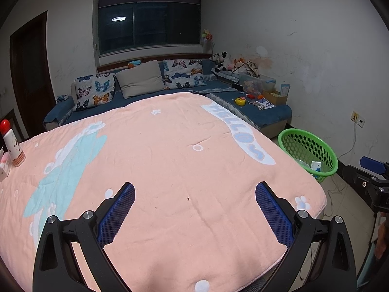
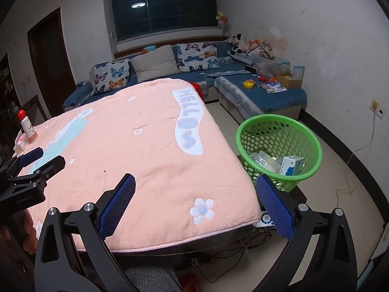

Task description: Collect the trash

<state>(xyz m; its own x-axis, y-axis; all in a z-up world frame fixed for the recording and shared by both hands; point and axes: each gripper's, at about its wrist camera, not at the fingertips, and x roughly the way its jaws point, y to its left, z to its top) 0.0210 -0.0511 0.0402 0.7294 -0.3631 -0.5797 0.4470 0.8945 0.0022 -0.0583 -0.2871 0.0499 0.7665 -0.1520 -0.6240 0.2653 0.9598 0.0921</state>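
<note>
At the far left edge of the pink blanket [image 1: 170, 146], a white bottle with a red cap [image 1: 11, 143] is standing upright beside a small pink-and-white box [image 1: 3, 168]. I am holding my left gripper [image 1: 194, 196] low over the near part of the blanket, its blue-padded fingers [image 1: 116, 216] spread wide with nothing between them. My right gripper [image 2: 195, 187] is hovering over the blanket's near right corner, by a white flower print [image 2: 201, 210], its fingers likewise splayed apart and gripping nothing. To the right, on the tiled floor just beside the blanket's edge, a green mesh basket [image 2: 313, 143] is sitting upright, holding the trash: a blue-and-white carton [image 2: 291, 165] and clear plastic packaging [image 2: 261, 160]. Behind, a blue sofa [image 2: 279, 95] is lining the wall.
</note>
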